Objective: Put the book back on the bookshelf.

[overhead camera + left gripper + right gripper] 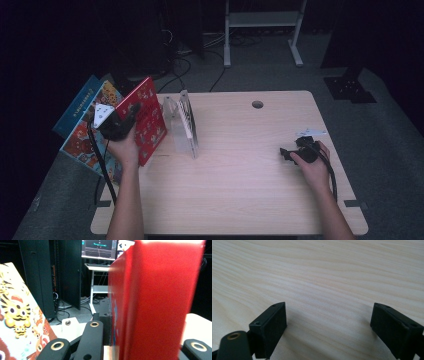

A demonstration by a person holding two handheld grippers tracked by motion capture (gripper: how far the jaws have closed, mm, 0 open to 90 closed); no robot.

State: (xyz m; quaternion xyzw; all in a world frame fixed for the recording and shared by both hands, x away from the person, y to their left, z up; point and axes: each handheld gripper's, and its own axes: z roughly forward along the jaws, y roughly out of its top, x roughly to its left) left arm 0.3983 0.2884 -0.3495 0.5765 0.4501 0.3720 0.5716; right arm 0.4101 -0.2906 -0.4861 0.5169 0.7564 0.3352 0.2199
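Item 1, closest to my lens: left tongs (113,340), black jaws clamped on a red book (160,302). I read the grip from the left gripper view, where the book's edge fills the gap between the jaws and rises upright and slightly blurred; the cover face beside one jaw carries small pale printed figures on red. From the high view, the left tongs (131,114) hold the red book (149,120) raised on its edge and tilted, cover toward the table's middle, showing a scatter of small white motifs.

Item 2: two picture books just behind the left tongs, leaning outward past the table's left edge. One has a colourful cartoon cover (84,140) with tiger-like figures, also seen beside my jaw in the left gripper view (17,322); one is blue (75,107), partly behind it.

Item 3: clear acrylic rack (184,122), standing just beyond the red book on the side away from my left hand (125,150).

Item 4: right tongs (329,322), jaws spread wide with nothing between, low over the bare wooden table (324,277). In the high view the right tongs (286,153) sit well apart from the books, right hand (312,167) resting on the tabletop.
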